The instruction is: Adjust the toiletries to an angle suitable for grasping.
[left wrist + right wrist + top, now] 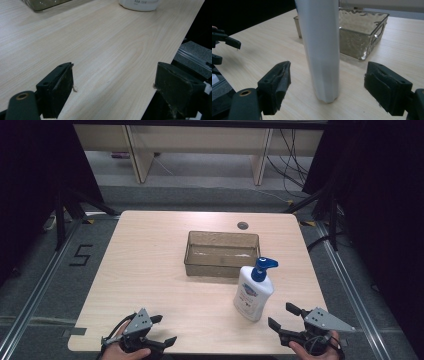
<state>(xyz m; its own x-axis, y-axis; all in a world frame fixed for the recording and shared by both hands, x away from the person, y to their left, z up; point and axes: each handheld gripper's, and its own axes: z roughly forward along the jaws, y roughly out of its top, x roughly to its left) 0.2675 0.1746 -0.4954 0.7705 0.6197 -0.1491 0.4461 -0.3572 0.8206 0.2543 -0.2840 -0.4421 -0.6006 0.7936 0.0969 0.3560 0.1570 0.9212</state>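
Right now your right claw [283,316] stands with its jaws wide apart and nothing pressed between them; the white pump bottle [253,292] stands upright just ahead of it, framed between the two pads in the right gripper view but still a little beyond them, touching neither; past the bottle, farther from the claw, sits the clear ribbed bin [221,253] on the table [150,270]; your left claw [162,330] rests low at the near edge, jaws likewise spread over bare wood, well off to the side of the bottle; this looks like the approach before the grasp; next you would need to ease the right claw forward until the bottle's lower body lies squarely between the pads, keep it level so the tall bottle does not tip, then close evenly on its narrow sides
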